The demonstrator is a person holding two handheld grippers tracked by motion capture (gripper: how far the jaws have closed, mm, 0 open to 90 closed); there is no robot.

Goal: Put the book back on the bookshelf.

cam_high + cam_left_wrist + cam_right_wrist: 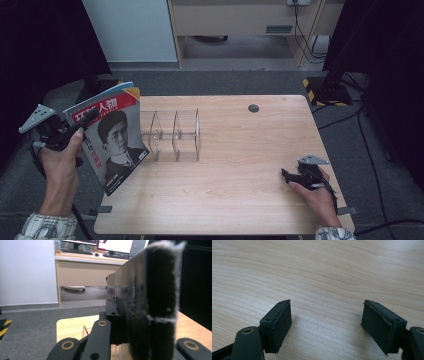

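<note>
One magazine [112,135], cover tilted toward the camera, is held off the table's [240,190] left edge, clamped in the left gripper [82,125]. Just beside it on the table stands one clear divider rack [172,135], several slots. Left forearm raised, hand upright. Right gripper [287,176] rests low on the table, jaws wide with nothing between them.

The high view looks forward and down over the whole bench [240,165] from the person's side. The left claw view faces level across the room, a magazine [150,302] close before it. The right claw view looks closely down at bench wood [324,272].
</note>
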